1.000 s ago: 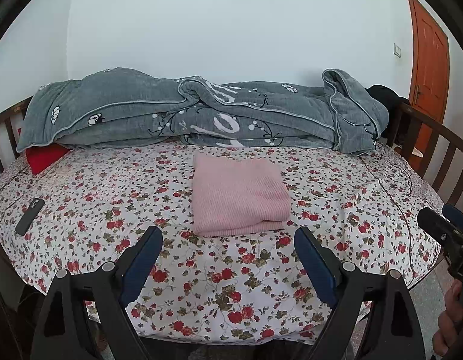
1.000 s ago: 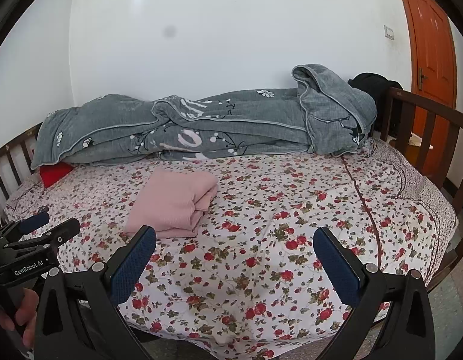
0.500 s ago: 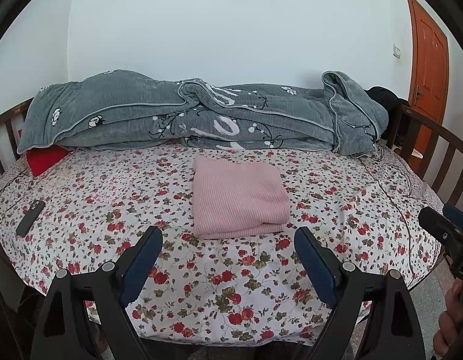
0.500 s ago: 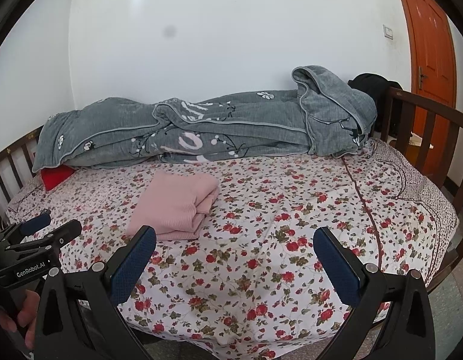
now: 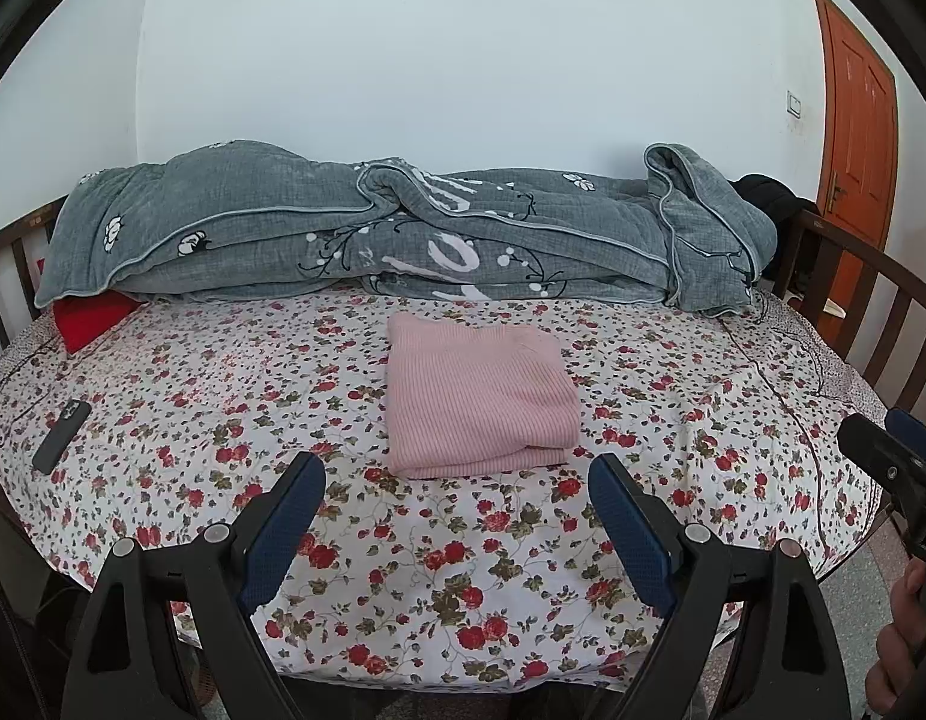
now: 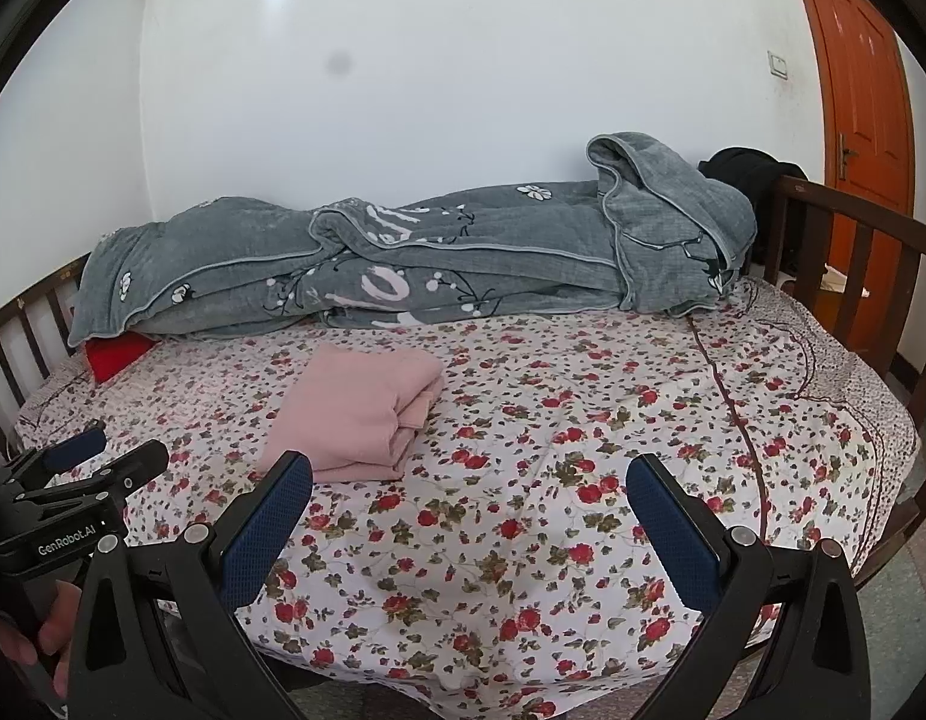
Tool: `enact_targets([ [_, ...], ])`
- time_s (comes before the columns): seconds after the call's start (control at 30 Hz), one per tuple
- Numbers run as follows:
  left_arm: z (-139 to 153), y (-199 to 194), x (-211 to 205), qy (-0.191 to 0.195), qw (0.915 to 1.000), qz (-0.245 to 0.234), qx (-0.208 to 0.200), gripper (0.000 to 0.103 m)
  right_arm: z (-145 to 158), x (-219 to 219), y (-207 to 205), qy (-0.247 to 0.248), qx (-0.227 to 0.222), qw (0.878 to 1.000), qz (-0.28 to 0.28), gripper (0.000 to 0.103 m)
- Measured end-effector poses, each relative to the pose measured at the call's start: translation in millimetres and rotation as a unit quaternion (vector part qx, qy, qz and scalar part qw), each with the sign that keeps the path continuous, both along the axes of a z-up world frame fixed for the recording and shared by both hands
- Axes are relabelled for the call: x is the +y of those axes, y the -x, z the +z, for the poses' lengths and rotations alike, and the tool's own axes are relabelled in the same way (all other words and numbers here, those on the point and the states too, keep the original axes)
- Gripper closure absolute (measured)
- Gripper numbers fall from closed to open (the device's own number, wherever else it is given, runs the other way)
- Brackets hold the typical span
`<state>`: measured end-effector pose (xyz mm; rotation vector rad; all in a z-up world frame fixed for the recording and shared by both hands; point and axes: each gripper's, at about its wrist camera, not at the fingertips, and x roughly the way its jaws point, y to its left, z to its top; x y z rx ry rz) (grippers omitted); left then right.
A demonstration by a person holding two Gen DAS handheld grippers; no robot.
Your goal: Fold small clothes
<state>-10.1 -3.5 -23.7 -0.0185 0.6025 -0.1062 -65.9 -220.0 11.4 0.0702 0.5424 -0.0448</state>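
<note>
The pink garment [image 5: 481, 399] lies folded into a neat rectangle on the floral bedsheet [image 5: 463, 552], straight ahead of the left gripper [image 5: 456, 531] and just beyond its tips, apart from them. From the right gripper [image 6: 469, 528] the same garment sits ahead and to the left, its stacked layered edges facing that gripper's left jaw. Both grippers hover over the near edge of the bed, their jaws spread wide with nothing between the blue pads but sheet. A hand [image 6: 36, 642] grips the left gripper's handle at the lower left of the right view. Beyond the garment a grey quilt [image 5: 402, 234] is bunched along the white wall, a red pillow [image 5: 90, 321] peeking out beneath its left end. A dark phone [image 5: 60, 437] lies on the sheet far left of the left jaws. Wooden rails [image 6: 847, 276] and an orange door [image 6: 865, 102] stand to the right.
</note>
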Motion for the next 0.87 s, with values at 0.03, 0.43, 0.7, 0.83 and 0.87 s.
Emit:
enact_targets([
  [0.03,-0.3,0.4,0.1,0.000,1.0000,0.001,0.000,0.014,0.2,0.2,0.0,0.000,0.000,1.000,0.000,0.000],
  [0.43,0.2,0.4,0.5,0.000,1.0000,0.001,0.000,0.014,0.0,-0.3,0.2,-0.002,0.000,1.000,0.002,0.000],
  [0.7,0.2,1.2,0.3,0.001,1.0000,0.001,-0.001,0.014,0.5,-0.8,0.7,-0.002,-0.001,1.000,0.002,0.001],
  [0.83,2.0,-0.3,0.2,0.000,1.0000,0.000,-0.002,0.014,1.6,-0.9,1.0,-0.003,-0.002,1.000,0.003,0.001],
  [0.87,2.6,-1.9,-0.5,0.001,1.0000,-0.003,-0.001,0.014,1.8,-0.3,0.6,-0.003,-0.002,1.000,0.003,0.000],
])
